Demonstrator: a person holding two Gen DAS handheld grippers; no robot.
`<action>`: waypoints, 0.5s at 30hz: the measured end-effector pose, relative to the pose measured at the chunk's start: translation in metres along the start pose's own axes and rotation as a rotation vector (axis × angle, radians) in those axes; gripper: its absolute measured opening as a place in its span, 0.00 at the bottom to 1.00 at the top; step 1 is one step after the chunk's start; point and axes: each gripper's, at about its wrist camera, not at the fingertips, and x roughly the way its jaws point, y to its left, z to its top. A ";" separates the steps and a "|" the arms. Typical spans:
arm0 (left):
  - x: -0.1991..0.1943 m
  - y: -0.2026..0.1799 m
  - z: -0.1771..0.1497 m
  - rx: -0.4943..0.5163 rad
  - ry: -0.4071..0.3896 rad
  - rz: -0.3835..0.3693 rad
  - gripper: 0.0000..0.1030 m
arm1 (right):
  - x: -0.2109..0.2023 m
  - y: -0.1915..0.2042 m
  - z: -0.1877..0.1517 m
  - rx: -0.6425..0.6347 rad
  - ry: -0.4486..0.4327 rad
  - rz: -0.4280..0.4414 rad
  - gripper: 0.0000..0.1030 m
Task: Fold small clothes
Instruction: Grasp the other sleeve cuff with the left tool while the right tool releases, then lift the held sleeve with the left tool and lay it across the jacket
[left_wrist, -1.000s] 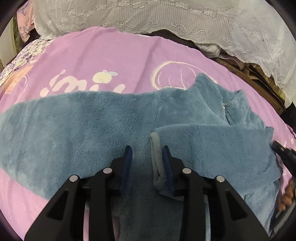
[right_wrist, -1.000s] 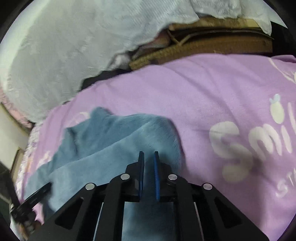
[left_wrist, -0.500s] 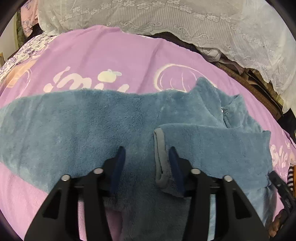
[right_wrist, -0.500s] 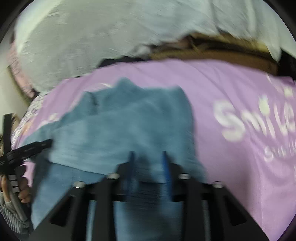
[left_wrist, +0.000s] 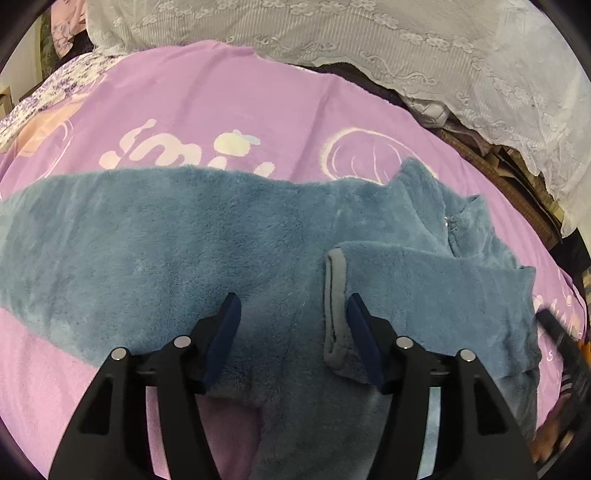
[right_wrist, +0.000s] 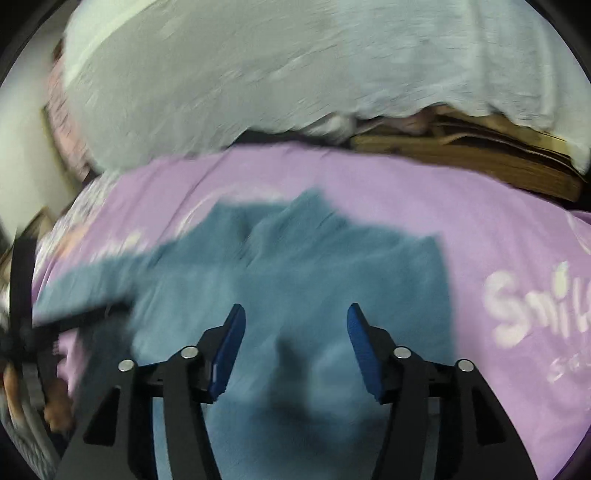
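A blue fleece garment (left_wrist: 177, 236) lies spread on the purple bedsheet (left_wrist: 192, 92), with one sleeve (left_wrist: 436, 284) folded across its body. The sleeve's grey cuff (left_wrist: 334, 306) lies between the fingers of my left gripper (left_wrist: 291, 310), close to the right pad and not pinched. That gripper's jaws are opening. The right wrist view is blurred. There my right gripper (right_wrist: 295, 317) hovers over the folded garment (right_wrist: 303, 258), its jaws also opening, with fabric below them and nothing clamped.
White lace cloth (left_wrist: 406, 48) drapes along the back of the bed, over a stack of brown mats (right_wrist: 480, 158). Floral fabric (left_wrist: 55, 81) lies at the far left. A hand (right_wrist: 55, 410) shows at the right wrist view's lower left.
Both pairs of jaws have spread apart. The right gripper let go of the blue fabric and drew back, so more of the garment shows. The left gripper stayed over the cuff.
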 end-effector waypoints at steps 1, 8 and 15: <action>0.002 -0.002 -0.001 0.008 0.001 0.009 0.58 | 0.010 -0.012 0.005 0.036 0.020 -0.019 0.57; -0.004 -0.007 -0.004 0.038 -0.008 0.036 0.62 | 0.029 -0.024 -0.011 0.062 0.070 -0.078 0.65; -0.051 0.035 -0.021 -0.056 -0.052 0.015 0.72 | 0.029 0.001 -0.047 -0.036 0.137 -0.003 0.89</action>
